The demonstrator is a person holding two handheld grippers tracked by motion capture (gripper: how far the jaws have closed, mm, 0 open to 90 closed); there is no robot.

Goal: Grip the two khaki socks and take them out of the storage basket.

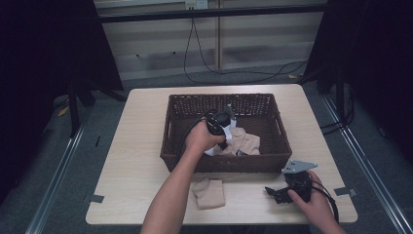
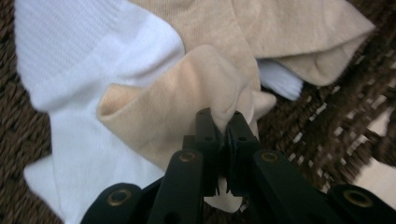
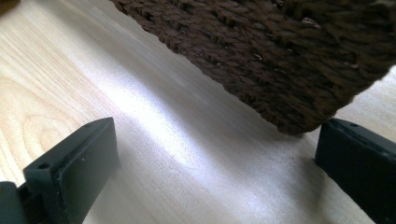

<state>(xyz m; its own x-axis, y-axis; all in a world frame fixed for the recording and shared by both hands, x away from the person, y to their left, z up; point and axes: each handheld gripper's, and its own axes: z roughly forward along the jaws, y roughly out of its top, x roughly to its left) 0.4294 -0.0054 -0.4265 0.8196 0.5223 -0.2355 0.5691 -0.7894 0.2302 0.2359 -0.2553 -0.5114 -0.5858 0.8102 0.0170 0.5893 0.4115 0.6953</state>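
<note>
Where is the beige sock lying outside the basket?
In the high view, the beige sock lies on the table, just in front of the basket, between the person's forearms.

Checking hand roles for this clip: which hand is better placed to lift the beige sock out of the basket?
Left. Its tongs are already shut on the beige sock inside the basket; the right tongs rest open on the table outside it.

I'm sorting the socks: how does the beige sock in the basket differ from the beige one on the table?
The beige sock in the basket is pinched between the left gripper jaws; the beige sock on the table lies untouched. The basket one lies crumpled on a white sock; the table one lies folded flat, alone, in front of the wicker basket. Both look the same beige knit.
</note>
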